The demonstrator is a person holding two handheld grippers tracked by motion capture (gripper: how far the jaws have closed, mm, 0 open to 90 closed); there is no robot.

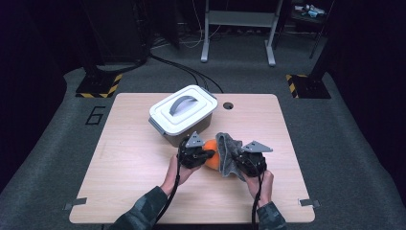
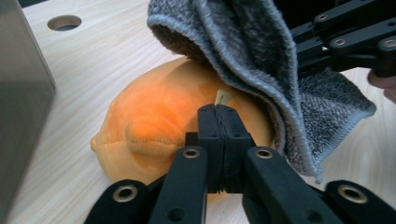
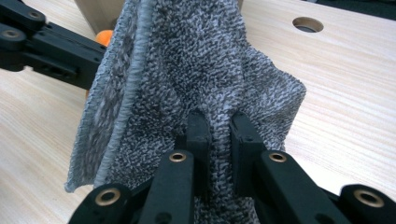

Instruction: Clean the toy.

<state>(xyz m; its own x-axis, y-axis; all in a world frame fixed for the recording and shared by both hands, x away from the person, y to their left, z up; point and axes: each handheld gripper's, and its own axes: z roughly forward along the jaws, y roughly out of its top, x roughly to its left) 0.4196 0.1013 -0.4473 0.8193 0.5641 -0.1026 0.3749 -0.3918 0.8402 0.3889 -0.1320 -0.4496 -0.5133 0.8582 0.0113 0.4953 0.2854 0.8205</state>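
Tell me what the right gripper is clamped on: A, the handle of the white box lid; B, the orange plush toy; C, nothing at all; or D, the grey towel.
D. In the right gripper view, the right gripper has its jaws pinched on a fold of the grey towel, which drapes over the orange plush toy on the table.
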